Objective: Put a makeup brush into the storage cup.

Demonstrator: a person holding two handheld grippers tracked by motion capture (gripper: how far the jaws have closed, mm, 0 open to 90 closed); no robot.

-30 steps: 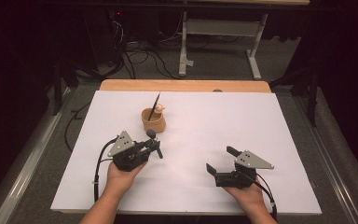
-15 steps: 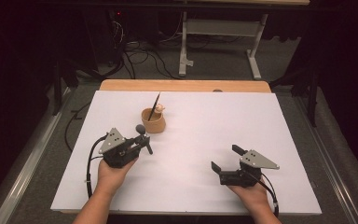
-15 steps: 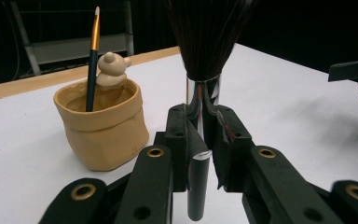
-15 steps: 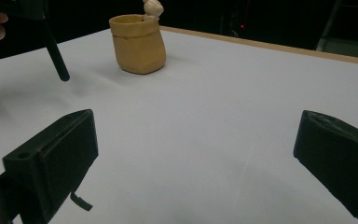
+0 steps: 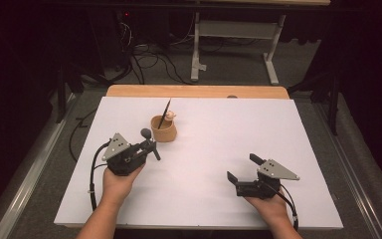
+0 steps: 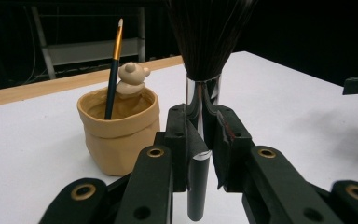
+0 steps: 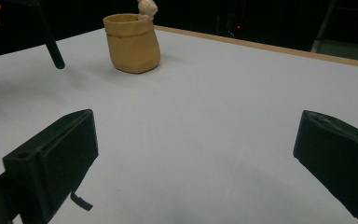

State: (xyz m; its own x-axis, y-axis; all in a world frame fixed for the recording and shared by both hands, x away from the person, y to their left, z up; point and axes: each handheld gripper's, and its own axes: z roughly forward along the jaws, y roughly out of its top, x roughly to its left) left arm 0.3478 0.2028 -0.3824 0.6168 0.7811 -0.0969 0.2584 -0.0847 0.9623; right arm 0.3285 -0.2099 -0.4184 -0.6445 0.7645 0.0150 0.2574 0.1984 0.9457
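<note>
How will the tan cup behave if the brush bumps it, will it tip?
The cup looks squat and wide-based, so it would probably slide rather than tip. It seems ceramic, so perhaps fragile. The thin paintbrush leaning inside might rattle or shift.

The table (image 5: 214, 149) is big and flat, with a white top. A strip of light brown wood runs along its far edge. One thing stands right on the white top: a small tan pot (image 5: 163, 130) that looks like a soft, crumpled bag. It stands just past the left fingers (image 6: 200, 140), a little to their left. It is well away from the right fingers (image 7: 349, 163), far ahead of them and to their left.
</note>
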